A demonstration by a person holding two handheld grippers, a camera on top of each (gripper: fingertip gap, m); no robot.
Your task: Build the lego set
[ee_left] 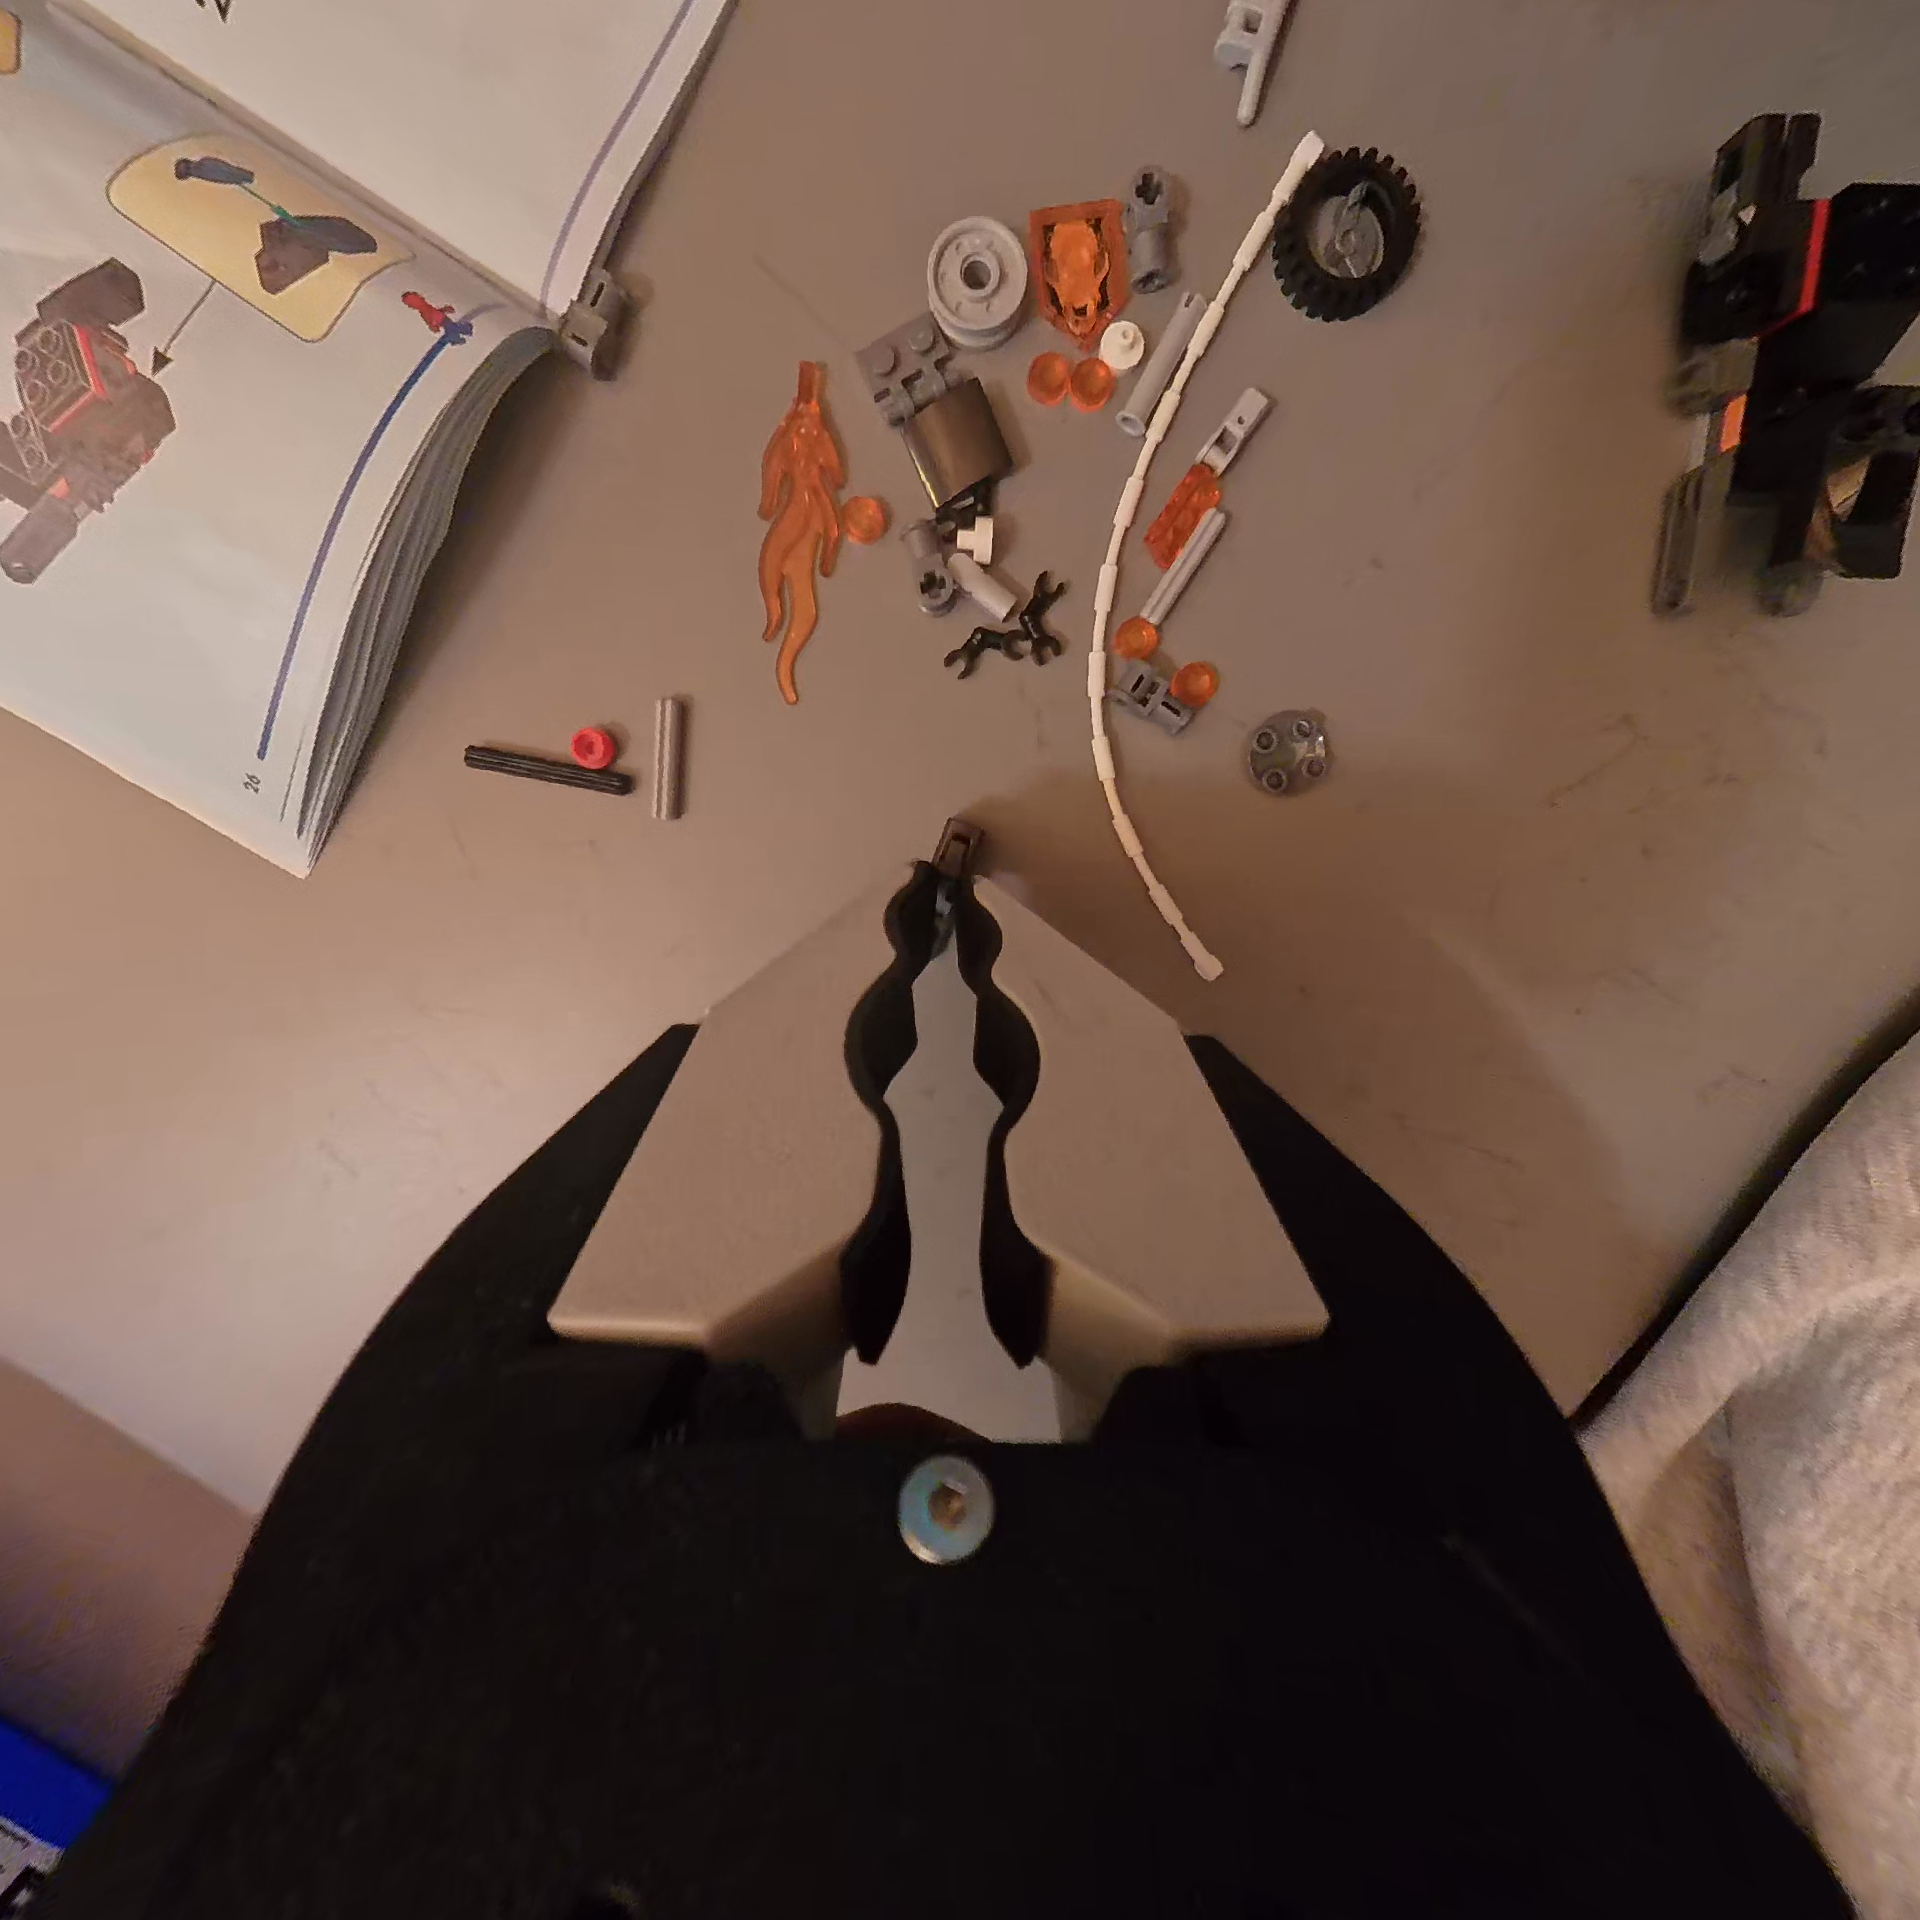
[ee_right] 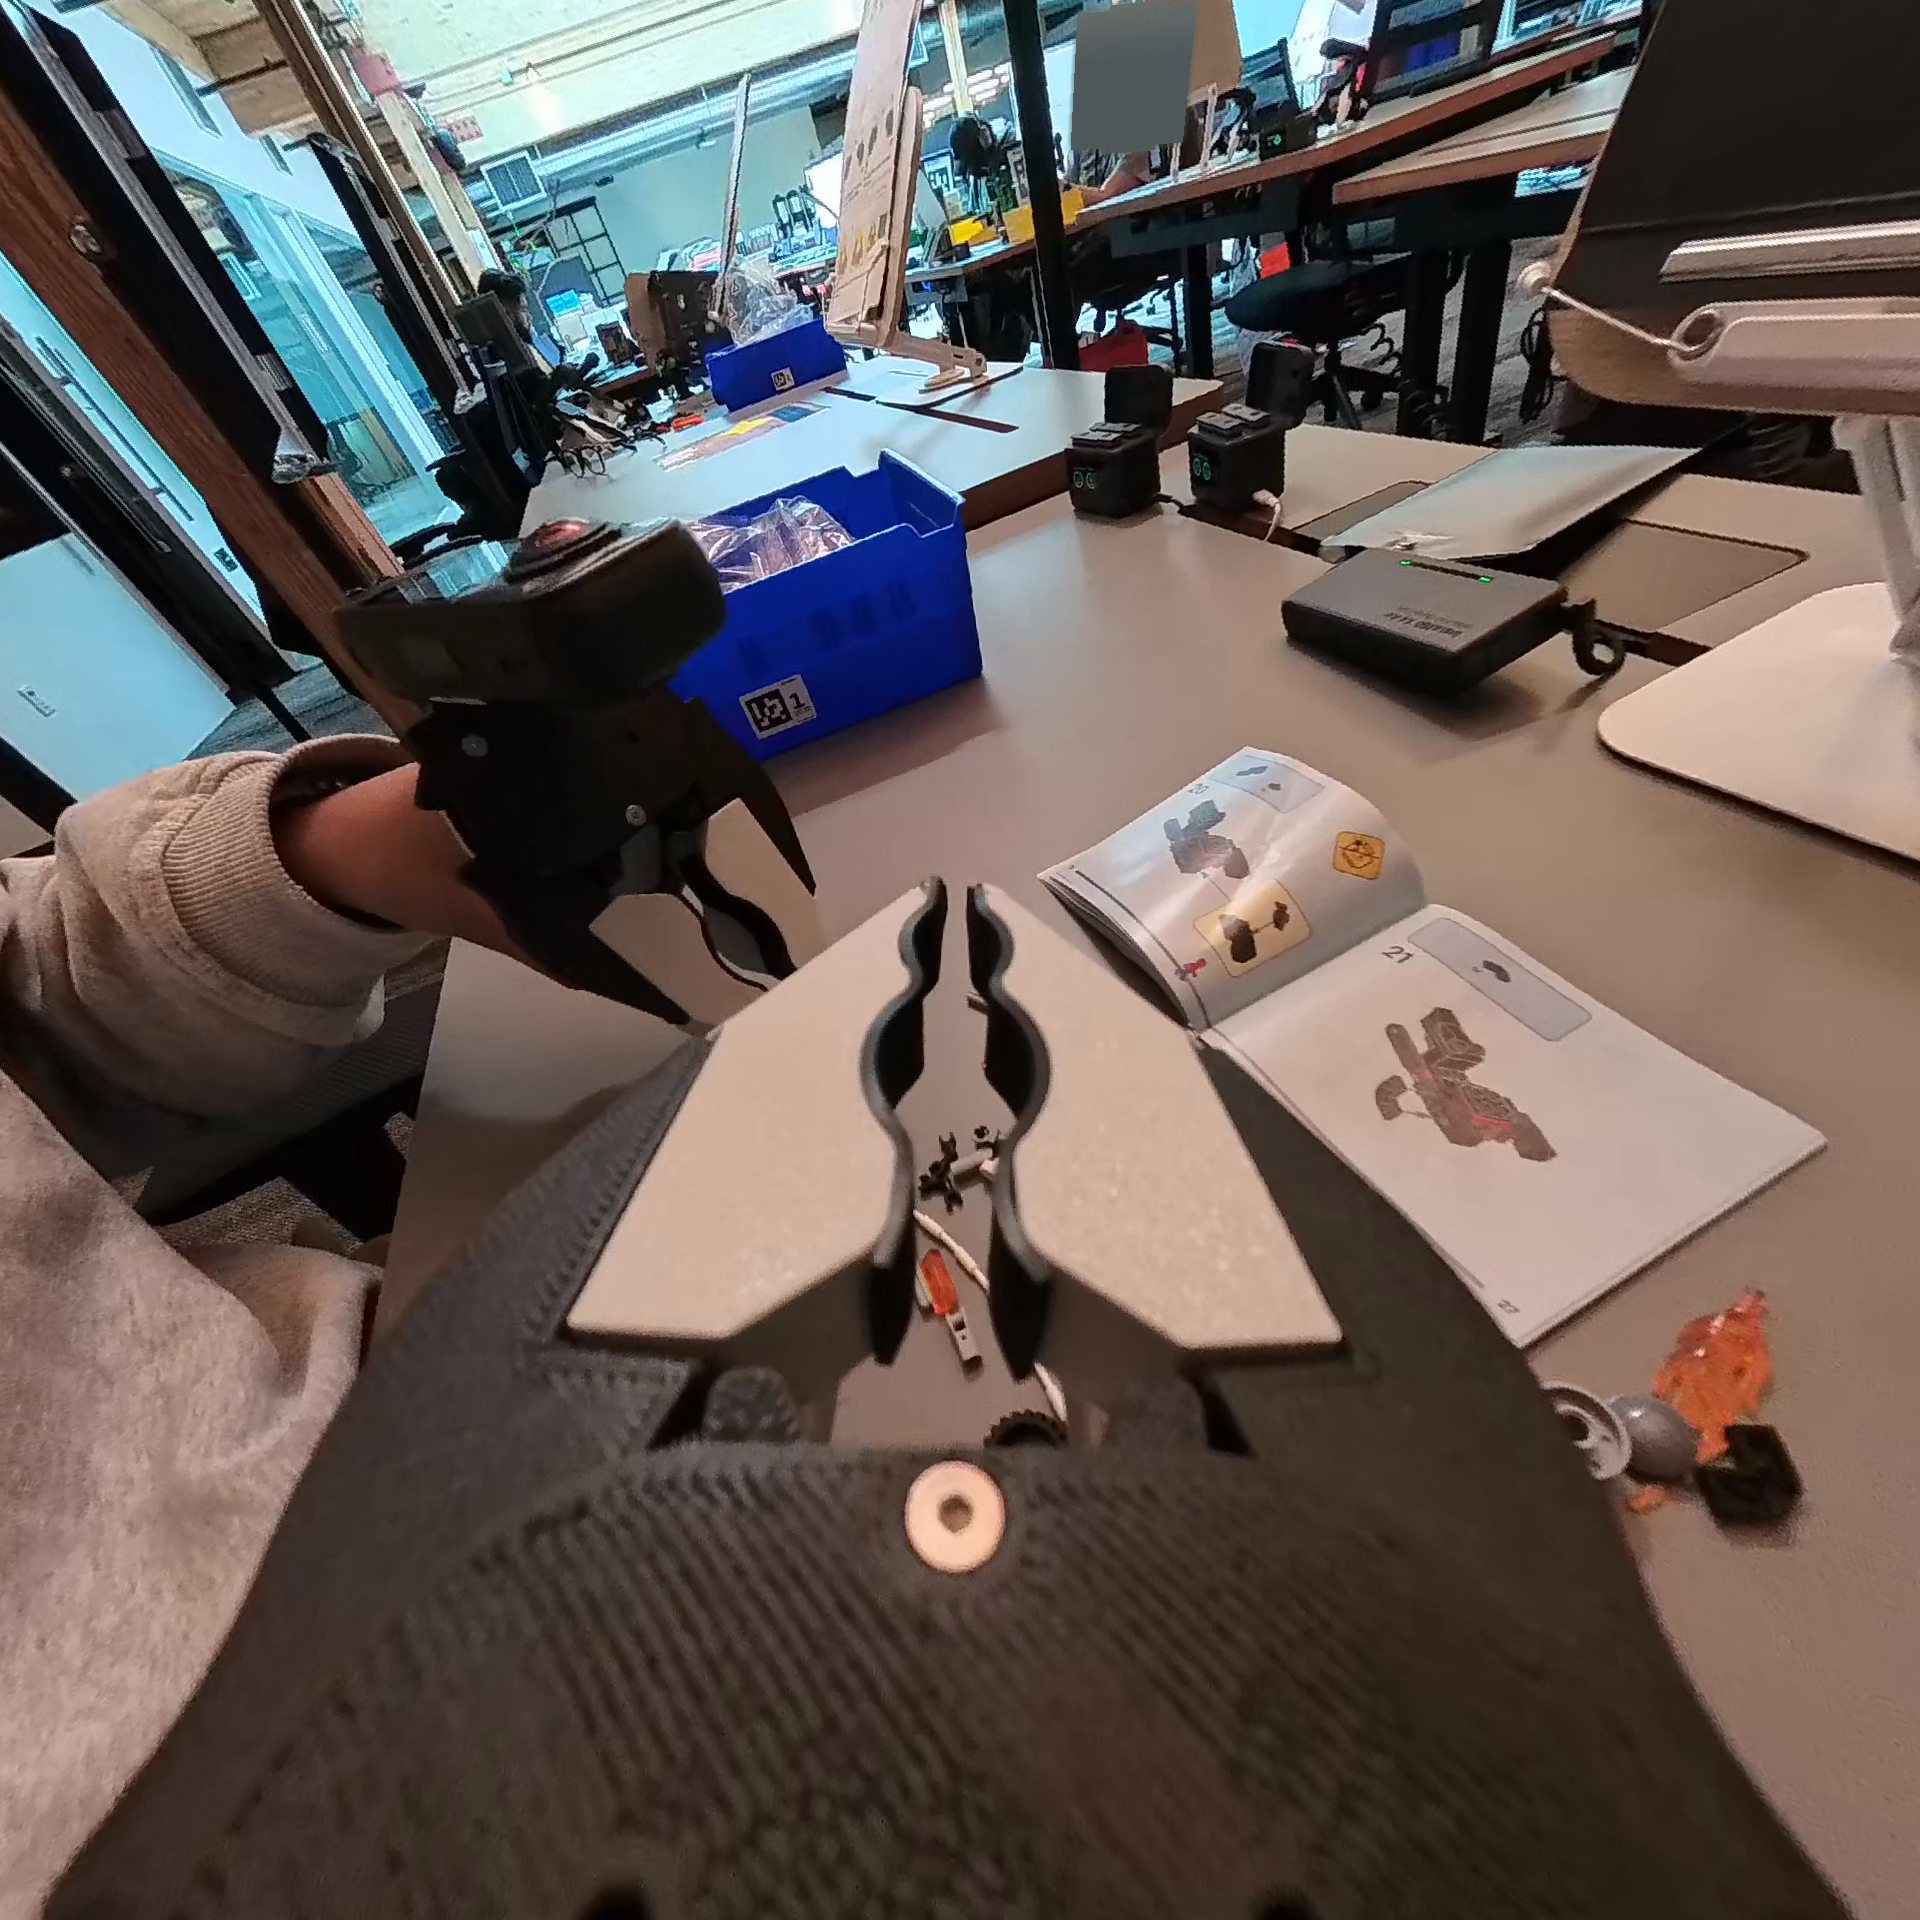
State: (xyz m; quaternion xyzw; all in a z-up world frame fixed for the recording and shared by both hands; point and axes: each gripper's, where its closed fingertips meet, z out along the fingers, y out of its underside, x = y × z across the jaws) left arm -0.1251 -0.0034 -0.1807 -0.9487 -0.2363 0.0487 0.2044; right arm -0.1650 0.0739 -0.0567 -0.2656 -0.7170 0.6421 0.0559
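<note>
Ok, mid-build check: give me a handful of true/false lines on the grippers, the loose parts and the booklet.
1. The left gripper is shut on a small dark piece. True.
2. The right gripper holds an orange flame. False: it holds nothing; the flame lies on the table.
3. The booklet lies open. True.
4. The black tyre is mounted on the black model. False: it lies loose, apart from the model.
5. The white hose lies among the loose parts. True.

Blue bin, black charger box
</note>
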